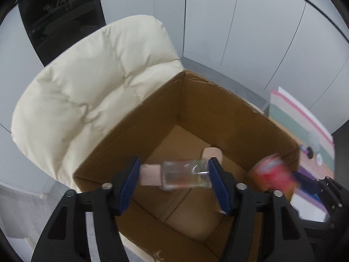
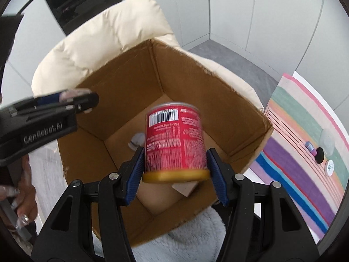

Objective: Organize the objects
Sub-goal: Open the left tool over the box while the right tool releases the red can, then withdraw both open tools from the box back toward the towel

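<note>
An open cardboard box (image 1: 130, 135) stands on a cream chair, and both grippers hang over it. A small clear bottle (image 1: 185, 174) with a pale pink cap lies crosswise and blurred between the pads of my left gripper (image 1: 174, 164), which do not seem to press on it. In the right wrist view a red can (image 2: 174, 142) with a yellow lid, upside down and tilted, sits loose between the jaws of my right gripper (image 2: 175, 152). The left gripper (image 2: 76, 100) shows at the left, the box (image 2: 130, 83) below. Small pale items lie on the box floor (image 2: 137, 140).
The cream padded chair (image 1: 87, 91) rises behind the box. A striped cloth (image 2: 294, 142) to the right carries a black disc (image 2: 320, 155) and a white round lid (image 2: 329, 167). Grey fluffy fabric (image 2: 185, 240) lies at the box's near side. A person's hand (image 2: 24, 179) holds the left gripper.
</note>
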A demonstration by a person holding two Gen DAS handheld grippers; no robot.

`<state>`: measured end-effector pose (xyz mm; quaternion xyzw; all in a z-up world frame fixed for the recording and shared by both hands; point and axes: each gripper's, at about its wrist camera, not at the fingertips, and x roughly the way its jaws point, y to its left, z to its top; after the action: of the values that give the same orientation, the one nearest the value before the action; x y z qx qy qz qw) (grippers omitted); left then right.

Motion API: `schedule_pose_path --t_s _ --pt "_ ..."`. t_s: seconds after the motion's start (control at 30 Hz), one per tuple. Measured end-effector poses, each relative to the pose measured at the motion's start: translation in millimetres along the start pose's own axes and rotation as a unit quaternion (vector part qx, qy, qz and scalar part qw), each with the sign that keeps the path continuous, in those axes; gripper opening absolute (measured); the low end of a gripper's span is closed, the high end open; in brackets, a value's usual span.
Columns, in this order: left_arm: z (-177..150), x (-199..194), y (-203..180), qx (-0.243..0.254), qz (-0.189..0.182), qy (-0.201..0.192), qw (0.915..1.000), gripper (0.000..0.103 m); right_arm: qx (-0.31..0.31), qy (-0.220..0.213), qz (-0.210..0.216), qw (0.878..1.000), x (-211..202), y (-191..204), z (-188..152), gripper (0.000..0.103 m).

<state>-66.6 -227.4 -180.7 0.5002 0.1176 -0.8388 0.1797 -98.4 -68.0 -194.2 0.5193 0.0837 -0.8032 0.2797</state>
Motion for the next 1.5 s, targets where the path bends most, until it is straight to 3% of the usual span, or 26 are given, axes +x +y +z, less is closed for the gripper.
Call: schedule_pose_path --t_s 0.07,0.13,0.73,1.0,1.5 --pt "-0.2 -5.6 0.8 -0.002 0.005 -0.010 0.9999 0.091 0.007 -0.010 -0.011 1.000 -4.5 -2.1 1.9 0.091" --pt "-1.2 -13.3 -3.3 0.011 0.018 -0.031 0.9993 0.094 0.009 -0.023 -0.022 0.999 -11.1 -2.6 0.5 0.099" --pt "-8.5 -18.4 -12.0 0.021 -0.003 -0.028 0.9994 0.094 0.041 -0.057 -0.029 0.997 -48.6 -14.0 -3.0 0.099" --pt "-18.7 -38.4 -3.1 -0.002 -0.017 -0.038 0.9991 0.094 0.039 -0.065 -0.038 0.996 -62.6 -9.3 -9.3 0.099" --pt "-60.8 -80.0 1.9 0.002 -0.060 -0.047 0.9971 0.094 0.042 -0.076 -0.054 0.995 -105.9 -6.8 -49.7 0.099"
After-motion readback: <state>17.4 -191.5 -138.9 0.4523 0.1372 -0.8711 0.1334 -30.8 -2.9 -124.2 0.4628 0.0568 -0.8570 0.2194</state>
